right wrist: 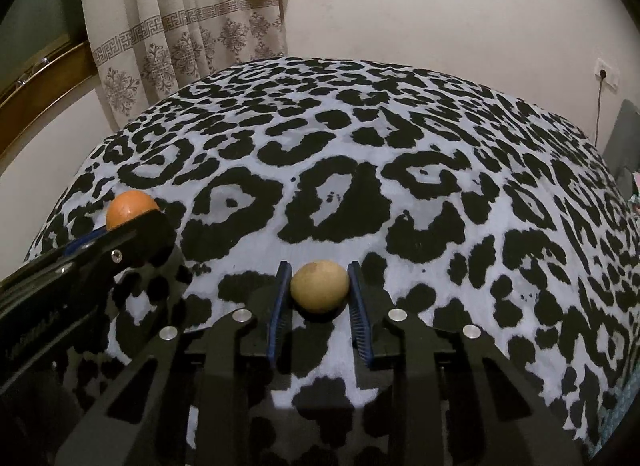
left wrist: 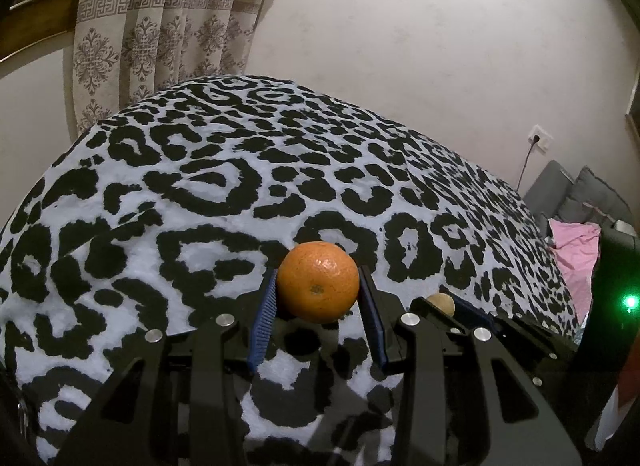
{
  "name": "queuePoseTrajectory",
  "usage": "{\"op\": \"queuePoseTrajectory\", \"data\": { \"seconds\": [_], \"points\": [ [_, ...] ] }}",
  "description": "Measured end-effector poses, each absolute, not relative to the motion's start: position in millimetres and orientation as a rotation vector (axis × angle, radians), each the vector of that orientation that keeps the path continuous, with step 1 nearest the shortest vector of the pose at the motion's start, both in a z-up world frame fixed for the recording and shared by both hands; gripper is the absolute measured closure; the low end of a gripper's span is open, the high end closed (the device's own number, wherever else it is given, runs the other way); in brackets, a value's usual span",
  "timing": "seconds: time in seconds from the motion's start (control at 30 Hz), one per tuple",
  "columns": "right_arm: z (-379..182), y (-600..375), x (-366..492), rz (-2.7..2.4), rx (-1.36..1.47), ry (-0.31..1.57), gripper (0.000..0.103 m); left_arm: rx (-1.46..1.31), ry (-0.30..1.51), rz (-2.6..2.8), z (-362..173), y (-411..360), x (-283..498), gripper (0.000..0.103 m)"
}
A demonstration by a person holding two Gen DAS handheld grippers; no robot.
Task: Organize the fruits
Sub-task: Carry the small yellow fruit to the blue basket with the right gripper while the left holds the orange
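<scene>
An orange sits just above the leopard-print blanket, clamped between the blue pads of my left gripper, which is shut on it. To its right, a smaller round tan fruit peeks out from behind the right gripper's finger. In the right wrist view that tan fruit is pinched between the blue pads of my right gripper, low over the blanket. The orange shows at the left behind a black finger of the left gripper.
The blanket covers a wide soft surface that falls away at its edges. A patterned curtain hangs at the back left against a pale wall. Grey cushions and a pink cloth lie off the right edge, below a wall socket.
</scene>
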State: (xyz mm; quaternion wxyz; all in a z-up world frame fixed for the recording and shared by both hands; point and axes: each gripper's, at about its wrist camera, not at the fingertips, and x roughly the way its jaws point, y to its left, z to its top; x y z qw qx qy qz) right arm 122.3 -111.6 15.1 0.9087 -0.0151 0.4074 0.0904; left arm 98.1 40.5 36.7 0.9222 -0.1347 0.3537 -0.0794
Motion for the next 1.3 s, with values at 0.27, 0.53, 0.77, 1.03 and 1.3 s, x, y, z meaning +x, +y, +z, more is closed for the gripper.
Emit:
{"op": "queuePoseTrajectory", "data": {
  "seconds": [0.27, 0.53, 0.77, 1.03, 1.3],
  "points": [
    [21.0, -114.8, 101.2, 0.129, -0.077, 0.808, 0.074, -0.276, 0.716, -0.178, 39.2, 39.4, 94.8, 0.063],
    [32.4, -111.1, 73.8, 0.104, -0.125, 0.758, 0.074, -0.258, 0.689, -0.216, 44.3, 31.0, 88.8, 0.063],
    [41.8, -110.0, 54.6, 0.097, -0.133, 0.734, 0.074, -0.254, 0.679, -0.235, 46.8, 26.7, 85.0, 0.063],
    [49.4, -120.6, 38.5, 0.087, -0.103, 0.72, 0.074, -0.223, 0.66, -0.276, 49.7, 13.2, 74.8, 0.063],
    [53.8, -151.8, 16.7, 0.07, 0.002, 0.729, 0.074, -0.181, 0.66, -0.316, 48.0, -3.8, 64.7, 0.063]
  ]
}}
